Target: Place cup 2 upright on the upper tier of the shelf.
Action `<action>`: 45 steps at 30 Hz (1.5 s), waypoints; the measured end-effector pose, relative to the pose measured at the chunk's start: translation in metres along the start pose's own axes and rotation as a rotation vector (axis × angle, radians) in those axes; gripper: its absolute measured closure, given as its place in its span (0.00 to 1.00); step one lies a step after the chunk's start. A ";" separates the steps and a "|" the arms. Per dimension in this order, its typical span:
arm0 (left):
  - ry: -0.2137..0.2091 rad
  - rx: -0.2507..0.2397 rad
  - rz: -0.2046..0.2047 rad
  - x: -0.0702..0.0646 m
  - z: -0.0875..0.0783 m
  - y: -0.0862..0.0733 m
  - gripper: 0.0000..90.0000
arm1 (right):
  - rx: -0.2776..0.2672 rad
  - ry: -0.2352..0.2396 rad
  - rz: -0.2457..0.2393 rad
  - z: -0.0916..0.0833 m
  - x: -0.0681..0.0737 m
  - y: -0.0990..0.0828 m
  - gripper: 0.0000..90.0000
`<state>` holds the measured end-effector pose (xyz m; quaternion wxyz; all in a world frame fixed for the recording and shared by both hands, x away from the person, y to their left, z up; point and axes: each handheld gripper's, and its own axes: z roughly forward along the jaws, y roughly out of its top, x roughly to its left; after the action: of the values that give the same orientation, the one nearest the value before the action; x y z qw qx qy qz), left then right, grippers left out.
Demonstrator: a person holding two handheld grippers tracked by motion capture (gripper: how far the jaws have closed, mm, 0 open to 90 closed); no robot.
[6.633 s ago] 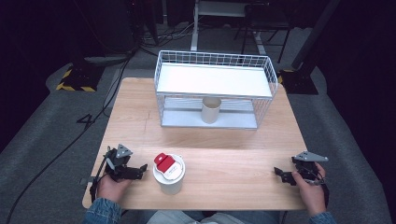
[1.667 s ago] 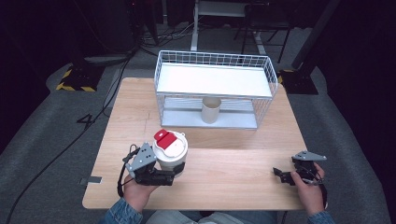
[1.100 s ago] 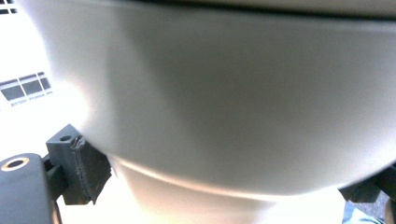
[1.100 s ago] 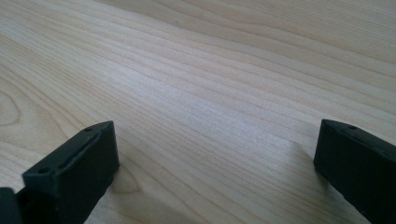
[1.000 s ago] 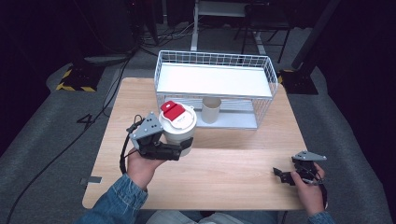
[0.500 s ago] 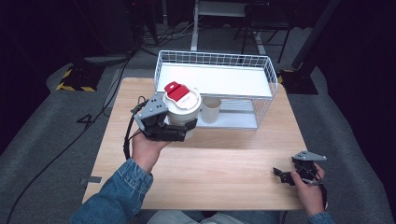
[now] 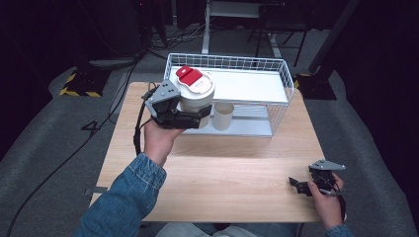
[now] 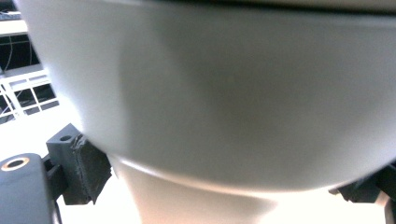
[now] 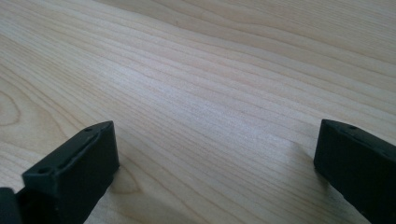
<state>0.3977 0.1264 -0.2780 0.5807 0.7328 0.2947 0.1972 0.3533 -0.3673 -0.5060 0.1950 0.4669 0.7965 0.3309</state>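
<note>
Lifted from the front of the table since the earliest frame: white round container with red-flapped lid (image 7: 195, 94), now held aloft at the left front corner of the white wire two-tier rack (image 7: 276, 74). Left gripper (image 7: 190, 117): clenched on the container's body. Right gripper (image 7: 298, 184): jaws parted, rested idle on the pale wooden table (image 7: 232, 182). Cream cylindrical cup (image 7: 223, 116): lodged on the lower tier. Outstanding, as judged: setting down on the rack and release.

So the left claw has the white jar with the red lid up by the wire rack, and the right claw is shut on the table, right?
Not quite. The right claw is open: the right gripper view shows its jaws wide apart over bare table. The left claw does hold the white jar by the wire rack.
</note>
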 end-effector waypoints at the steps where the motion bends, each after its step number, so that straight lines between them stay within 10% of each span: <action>1: -0.002 0.001 -0.002 0.001 0.001 0.002 0.11 | 0.000 0.000 0.000 0.000 0.000 0.000 0.00; 26: 0.130 -0.032 -0.002 0.036 0.053 0.048 0.11 | -0.001 0.000 -0.001 0.000 0.000 0.000 0.00; 45: 0.180 -0.065 -0.049 0.052 0.106 0.054 0.11 | -0.001 0.000 -0.001 0.000 0.000 0.000 0.00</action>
<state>0.5149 0.0747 -0.2549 0.5798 0.6856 0.3572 0.2575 0.3534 -0.3673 -0.5060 0.1954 0.4664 0.7966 0.3314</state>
